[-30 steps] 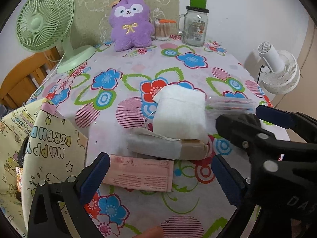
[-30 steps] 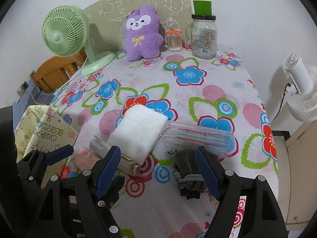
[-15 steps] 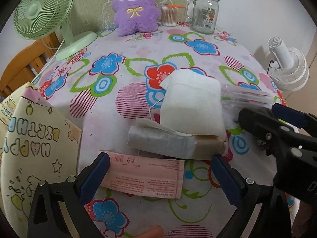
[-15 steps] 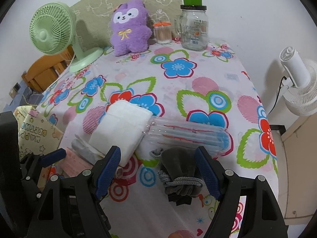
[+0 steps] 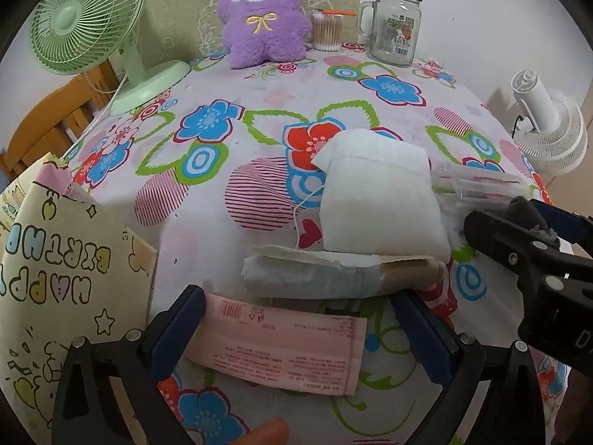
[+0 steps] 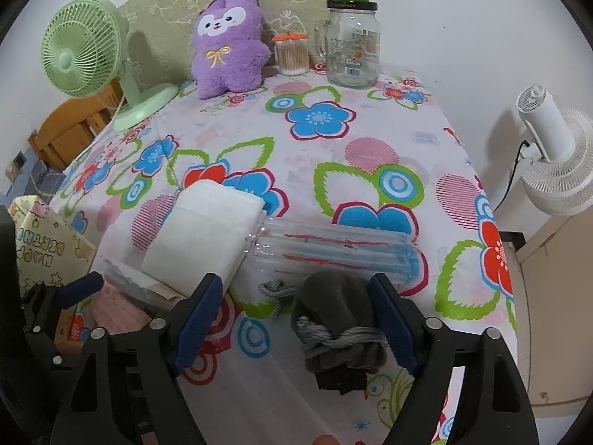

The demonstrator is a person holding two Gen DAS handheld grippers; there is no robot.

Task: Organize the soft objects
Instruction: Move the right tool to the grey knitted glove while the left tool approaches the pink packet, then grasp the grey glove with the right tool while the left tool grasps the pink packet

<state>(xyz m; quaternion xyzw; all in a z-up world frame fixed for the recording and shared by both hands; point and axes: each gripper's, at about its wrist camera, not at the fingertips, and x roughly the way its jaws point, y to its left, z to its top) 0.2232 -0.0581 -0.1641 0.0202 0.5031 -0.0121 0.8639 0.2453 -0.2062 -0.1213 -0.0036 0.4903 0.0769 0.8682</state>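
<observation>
My right claw (image 6: pixel 292 319) stood wide open around the grey pouch (image 6: pixel 339 324), which touched its right finger. My left claw (image 5: pixel 296 330) was wide open and empty over the pink paper (image 5: pixel 274 348), the white pad (image 5: pixel 378 200) beyond it.

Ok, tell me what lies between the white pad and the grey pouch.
In the right wrist view, the clear plastic pack lies between the white pad and the grey pouch, with the pouch's cord end just beneath it.
</observation>
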